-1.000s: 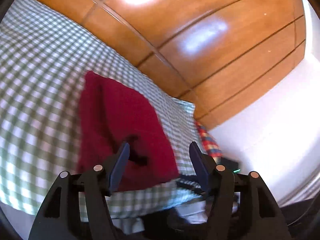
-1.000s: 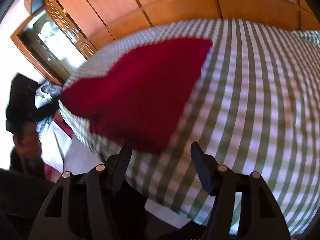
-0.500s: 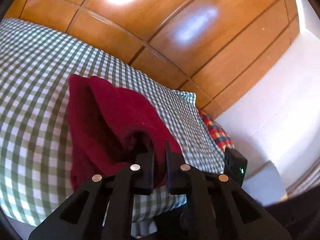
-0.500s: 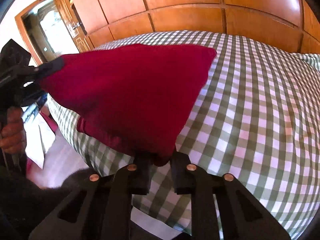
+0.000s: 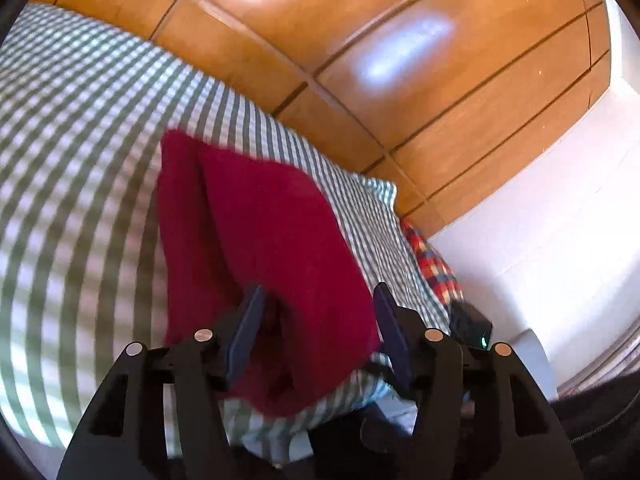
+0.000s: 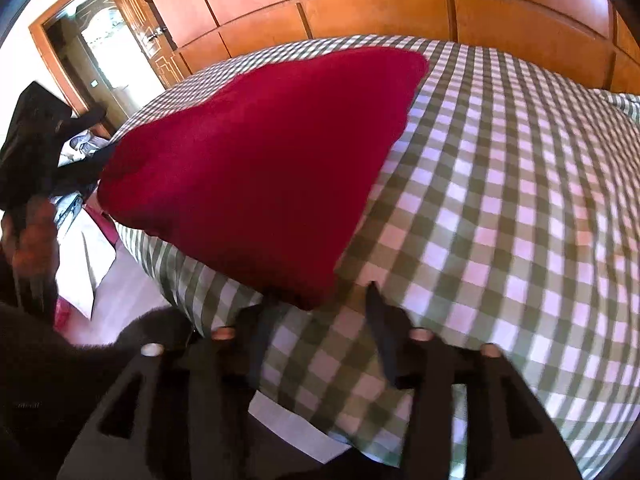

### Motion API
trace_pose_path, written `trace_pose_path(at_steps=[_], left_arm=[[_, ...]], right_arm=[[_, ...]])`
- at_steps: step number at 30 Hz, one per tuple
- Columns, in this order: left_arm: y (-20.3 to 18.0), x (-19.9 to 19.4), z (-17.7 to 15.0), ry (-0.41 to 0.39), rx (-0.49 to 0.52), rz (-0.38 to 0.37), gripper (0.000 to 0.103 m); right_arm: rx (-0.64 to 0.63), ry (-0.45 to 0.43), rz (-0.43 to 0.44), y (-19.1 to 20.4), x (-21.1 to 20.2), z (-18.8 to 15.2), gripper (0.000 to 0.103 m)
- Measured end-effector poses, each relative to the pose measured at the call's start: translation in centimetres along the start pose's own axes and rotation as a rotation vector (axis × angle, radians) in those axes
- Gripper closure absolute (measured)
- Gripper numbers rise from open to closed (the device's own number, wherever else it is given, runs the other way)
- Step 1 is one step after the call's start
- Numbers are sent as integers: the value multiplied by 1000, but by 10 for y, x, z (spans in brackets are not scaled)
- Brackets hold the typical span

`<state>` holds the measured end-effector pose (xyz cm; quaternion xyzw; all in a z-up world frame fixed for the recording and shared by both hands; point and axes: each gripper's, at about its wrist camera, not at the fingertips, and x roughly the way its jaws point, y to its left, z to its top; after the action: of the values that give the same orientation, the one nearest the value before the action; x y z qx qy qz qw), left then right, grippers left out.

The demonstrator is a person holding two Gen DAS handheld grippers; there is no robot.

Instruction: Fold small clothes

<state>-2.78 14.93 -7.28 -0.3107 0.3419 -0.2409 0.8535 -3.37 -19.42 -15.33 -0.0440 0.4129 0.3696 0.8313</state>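
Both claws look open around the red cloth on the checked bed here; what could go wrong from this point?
1. The red cloth lies near the bed's edge, its near corner overhanging the checked sheet; it could slip off.
2. The left claw straddles loose folds; closing may grab uneven layers.
3. The right claw sits at the cloth's corner and could pinch the sheet too.

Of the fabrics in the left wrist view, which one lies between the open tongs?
The dark red garment, lying on the green checked bedcover; its near corner sits between the left tongs. The red plaid cloth lies off at the bed's far edge.
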Motion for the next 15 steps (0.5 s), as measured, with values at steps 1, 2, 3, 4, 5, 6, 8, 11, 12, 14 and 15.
trace_pose_path(at_steps=[1,2,3,4,5,6,8,11,12,14,15], left_arm=[[0,2,7,-2,6,7,48],[3,6,12,4,8,6,48],[9,14,20,16,-6,16,48],[15,19,25,31,-25,31,46],[25,31,31,62,-56,44,43],[31,37,34,78,-75,55,43],[44,53,40,117,-115,94,43],[52,73,45,153,-147,80,51],[48,74,48,145,-131,65,57],[40,71,51,116,-93,59,79],[31,65,52,86,-58,57,82]], right_arm=[[2,-6,-3,-3,-6,0,46],[5,-15,-12,-7,-11,0,44],[15,-27,-22,-12,-19,-1,44],[29,-38,-27,-17,-26,-2,44],[47,-51,-27,-23,-31,-1,44],[62,-64,-27,-25,-35,2,44],[92,-99,-22,-31,-42,9,44],[91,-127,-5,-26,-44,23,44],[67,-134,-3,-18,-42,29,44],[9,-144,-8,1,-36,41,44],[-42,-154,-25,12,-32,47,44]])
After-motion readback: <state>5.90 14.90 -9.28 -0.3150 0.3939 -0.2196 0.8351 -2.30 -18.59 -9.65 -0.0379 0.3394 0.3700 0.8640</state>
